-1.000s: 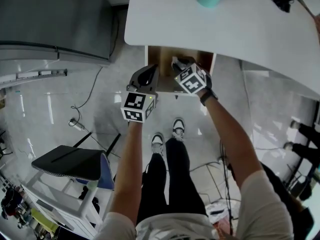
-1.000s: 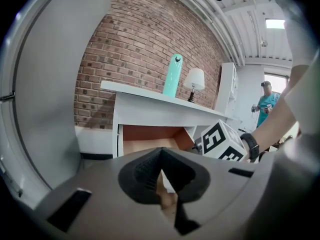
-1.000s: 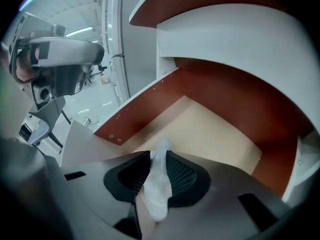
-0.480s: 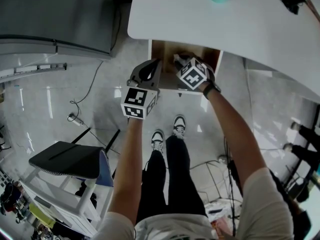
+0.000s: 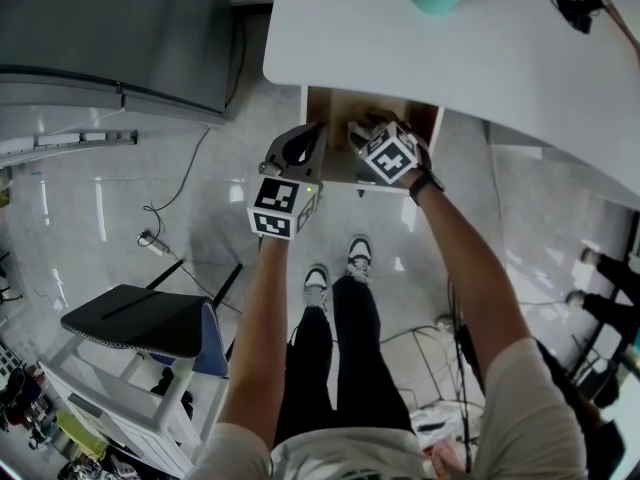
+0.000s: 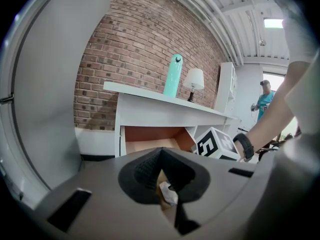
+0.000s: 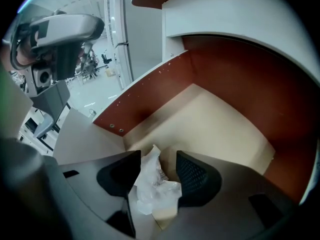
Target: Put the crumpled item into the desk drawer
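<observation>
The desk drawer [image 5: 372,116] is pulled out under the white desk top [image 5: 450,58], and its pale floor [image 7: 210,124] is bare. My right gripper [image 7: 157,176] hangs over the drawer's front part [image 5: 368,136]. Its jaws are opening, and the crumpled white item [image 7: 152,186] sits loosely between the pads with a gap on the right side. My left gripper [image 5: 293,150] is just outside the drawer's front left corner. Its jaws [image 6: 161,171] look shut, and only a small pale scrap shows in the slit below them.
A teal bottle [image 6: 173,75] and a small lamp [image 6: 193,80] stand on the desk. A grey cabinet [image 5: 120,38] is at the left, and a stool [image 5: 140,323] and floor cables [image 5: 160,228] lie behind. The person's legs and shoes [image 5: 335,268] are below the drawer.
Both grippers have stayed at the open drawer, drifting slightly up and to the right in the head view. Nothing else has visibly moved.
</observation>
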{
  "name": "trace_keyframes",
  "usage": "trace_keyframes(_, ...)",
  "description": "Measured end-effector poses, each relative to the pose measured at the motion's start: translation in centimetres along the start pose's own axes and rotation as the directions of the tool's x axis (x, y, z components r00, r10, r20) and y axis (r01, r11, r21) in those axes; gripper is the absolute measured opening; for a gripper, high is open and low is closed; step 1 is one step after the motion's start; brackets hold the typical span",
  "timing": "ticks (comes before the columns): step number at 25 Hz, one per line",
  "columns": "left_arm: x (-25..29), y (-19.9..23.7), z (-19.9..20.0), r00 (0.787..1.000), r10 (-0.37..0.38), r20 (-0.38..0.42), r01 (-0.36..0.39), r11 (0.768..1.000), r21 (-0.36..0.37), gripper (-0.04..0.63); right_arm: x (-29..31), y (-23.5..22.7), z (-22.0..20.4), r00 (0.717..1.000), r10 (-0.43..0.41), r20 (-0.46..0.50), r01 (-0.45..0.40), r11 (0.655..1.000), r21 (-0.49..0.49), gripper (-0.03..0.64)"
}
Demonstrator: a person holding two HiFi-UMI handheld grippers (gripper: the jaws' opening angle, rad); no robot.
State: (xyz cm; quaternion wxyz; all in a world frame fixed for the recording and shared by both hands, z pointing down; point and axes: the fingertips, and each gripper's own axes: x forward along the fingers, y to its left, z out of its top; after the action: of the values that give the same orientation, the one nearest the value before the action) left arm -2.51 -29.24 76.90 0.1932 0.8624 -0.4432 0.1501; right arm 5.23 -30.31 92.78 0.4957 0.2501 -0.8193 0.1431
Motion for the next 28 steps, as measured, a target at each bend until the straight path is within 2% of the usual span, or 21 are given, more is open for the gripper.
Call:
trace_keyframes(11,-2.9,-0.8,3.5,1.000,0.010,0.026,-0.010,1.000,-0.001,-0.002,-5.6,1.0,0.8,0.998,-0.014,0.056,0.008,0.995,0.104,0.202)
trace_keyframes(18,-6.3,-2.3,5.7,0.999,0.014,0.041,-0.014,1.000,-0.011,-0.002,-12.1,1.3,2.1,0.990,-0.083,0.118,0.060,0.980,0.191,0.202)
trace_keyframes(21,-8.3,-3.3,6.9,0.998,0.024,0.050,-0.023,1.000,-0.017,-0.002,-15.5,1.9,2.6,0.981,-0.117,0.157,0.077,0.968,0.240,0.202)
trace_keyframes(28,-12.1,-6.3,10.1,0.998,0.010,0.065,-0.009,1.000,-0.022,-0.002,-24.2,3.8,4.4,0.940,-0.231,0.251,0.164,0.951,0.261,0.201)
